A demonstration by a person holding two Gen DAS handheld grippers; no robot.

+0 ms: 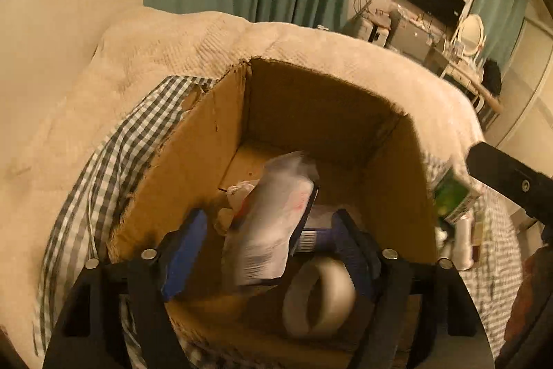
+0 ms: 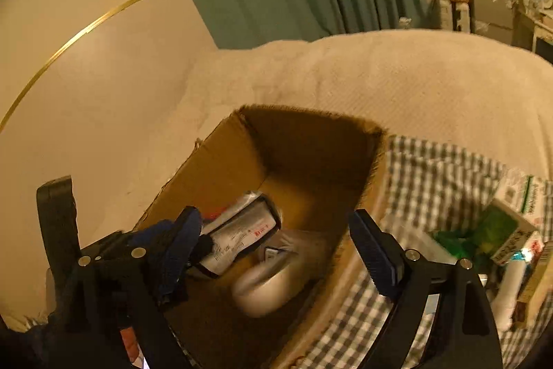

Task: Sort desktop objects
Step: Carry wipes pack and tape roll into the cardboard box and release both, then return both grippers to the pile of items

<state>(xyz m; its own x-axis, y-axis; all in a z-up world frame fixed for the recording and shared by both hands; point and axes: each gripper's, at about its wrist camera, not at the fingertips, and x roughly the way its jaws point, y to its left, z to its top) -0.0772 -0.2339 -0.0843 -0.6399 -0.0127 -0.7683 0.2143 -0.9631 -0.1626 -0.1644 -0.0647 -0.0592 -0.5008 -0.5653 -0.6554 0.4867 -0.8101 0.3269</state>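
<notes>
both hand-held grippers, left (image 1: pixel 273 251) and right (image 2: pixel 276 261), gape empty over the box (image 1: pixel 193 161); the blurred pouch (image 1: pixel 273 217) could knock the tape (image 1: pixel 319 298).

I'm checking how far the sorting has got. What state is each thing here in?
Box: open on top, rim torn.
Packet: blurred between the left jaws, pads clear of it.
Tape roll: in the box, blurred.
Left gripper: jaws open.
Right gripper: jaws open, empty.
Green carton: outside the box, on the checked cloth.
</notes>
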